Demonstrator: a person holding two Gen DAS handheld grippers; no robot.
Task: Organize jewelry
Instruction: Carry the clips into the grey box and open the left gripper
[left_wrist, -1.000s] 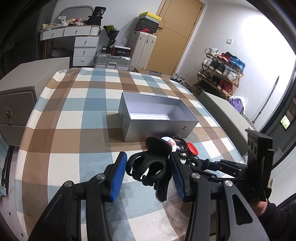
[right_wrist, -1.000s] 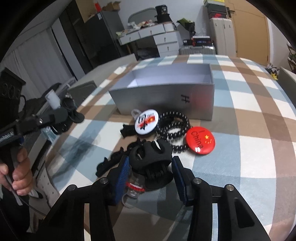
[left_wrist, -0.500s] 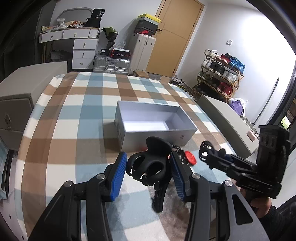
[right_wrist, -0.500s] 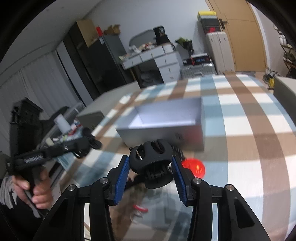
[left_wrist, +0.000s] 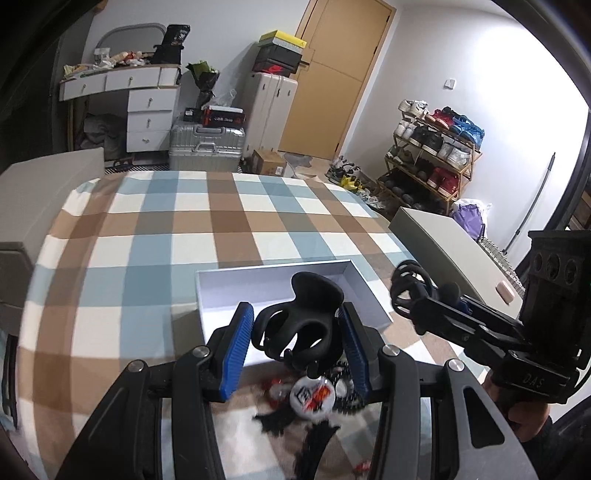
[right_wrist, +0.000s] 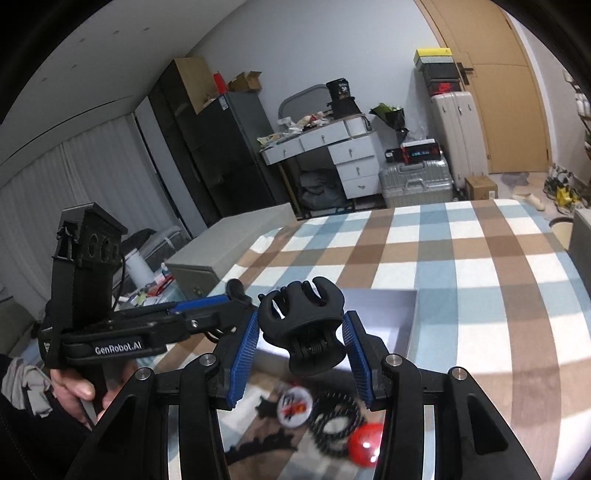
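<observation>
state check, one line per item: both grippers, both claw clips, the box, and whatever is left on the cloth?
left gripper: shut on left hair claw
left hair claw: held, lifted above box edge
right gripper: shut on right hair claw
right hair claw: held, lifted
grey box: open, no lid, inside looks empty
white badge: lying on cloth
black bead bracelet: lying on cloth
red badge: lying on cloth

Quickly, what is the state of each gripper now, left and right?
Left gripper: shut on a black hair claw clip, above the grey box.
Right gripper: shut on another black claw clip.
</observation>
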